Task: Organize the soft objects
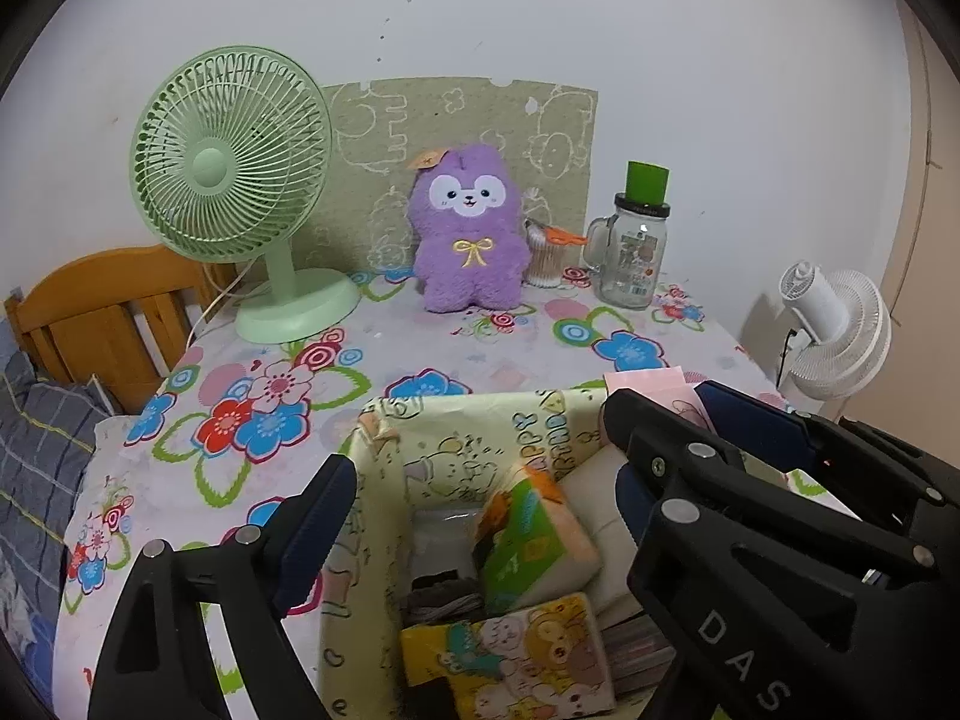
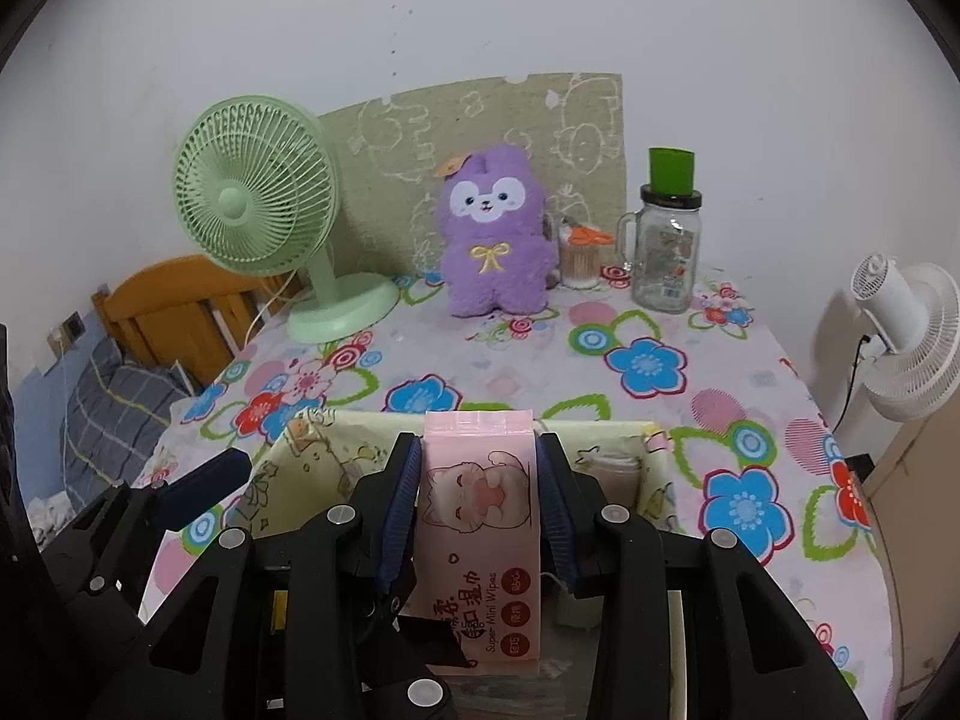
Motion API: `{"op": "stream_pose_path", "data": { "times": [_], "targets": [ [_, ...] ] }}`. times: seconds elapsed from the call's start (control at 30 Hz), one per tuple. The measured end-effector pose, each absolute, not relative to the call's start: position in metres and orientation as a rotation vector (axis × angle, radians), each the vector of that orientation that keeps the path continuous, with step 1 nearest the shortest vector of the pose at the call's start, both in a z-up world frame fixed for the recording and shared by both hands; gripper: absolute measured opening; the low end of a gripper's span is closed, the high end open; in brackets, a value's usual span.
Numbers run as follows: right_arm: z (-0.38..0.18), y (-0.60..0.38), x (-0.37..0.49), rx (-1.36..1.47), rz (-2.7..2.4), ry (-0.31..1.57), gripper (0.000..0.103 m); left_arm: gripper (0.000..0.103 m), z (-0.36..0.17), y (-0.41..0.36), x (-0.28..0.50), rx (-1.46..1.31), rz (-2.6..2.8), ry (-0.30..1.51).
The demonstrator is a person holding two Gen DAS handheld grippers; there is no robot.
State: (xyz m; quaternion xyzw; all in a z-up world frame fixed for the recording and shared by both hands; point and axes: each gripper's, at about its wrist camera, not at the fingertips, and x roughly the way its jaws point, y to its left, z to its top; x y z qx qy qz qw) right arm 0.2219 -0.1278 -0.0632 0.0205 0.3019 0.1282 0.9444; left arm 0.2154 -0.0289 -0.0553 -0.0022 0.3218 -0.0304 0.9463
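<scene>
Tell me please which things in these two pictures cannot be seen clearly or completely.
- Bottom of the storage box: left wrist view, covered by tissue packs and the right tool.
- Box interior: right wrist view, hidden behind the pink wipes pack and the right tool.
- Grey item in the box: left wrist view, dark and half buried.
- Jar label: too small to read.
- White fan: stand cut off.

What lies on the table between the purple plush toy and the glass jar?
A small cup of cotton swabs with an orange item on top stands between the purple plush toy and the glass jar, clearest in the right wrist view.
</scene>
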Motion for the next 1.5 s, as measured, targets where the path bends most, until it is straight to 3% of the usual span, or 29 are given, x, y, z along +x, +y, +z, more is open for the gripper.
{"op": "stream_pose_path", "data": {
  "times": [0.43,0.5,0.57,0.6,1.23,1.5],
  "targets": [
    [-0.068,-0.121,0.221,0.034,0.287,0.630,0.044,0.090,-0.059,-0.020,0.212,-0.010,-0.035,0.667],
    [-0.068,-0.121,0.219,0.036,0.292,0.634,0.048,0.090,-0.059,-0.020,0.210,-0.021,-0.046,0.670],
    [-0.067,-0.122,0.216,0.032,0.289,0.631,0.063,0.090,-0.058,-0.022,0.208,-0.023,-0.054,0.664],
    [-0.066,-0.123,0.214,0.032,0.286,0.626,0.064,0.090,-0.057,-0.023,0.206,-0.019,-0.054,0.658],
    [-0.058,-0.144,0.176,0.013,0.212,0.597,0.084,0.096,-0.051,-0.041,0.179,-0.005,-0.107,0.634],
    [-0.062,-0.152,0.166,-0.003,0.169,0.613,0.085,0.099,-0.058,-0.049,0.173,0.008,-0.123,0.651]
  ]
}}
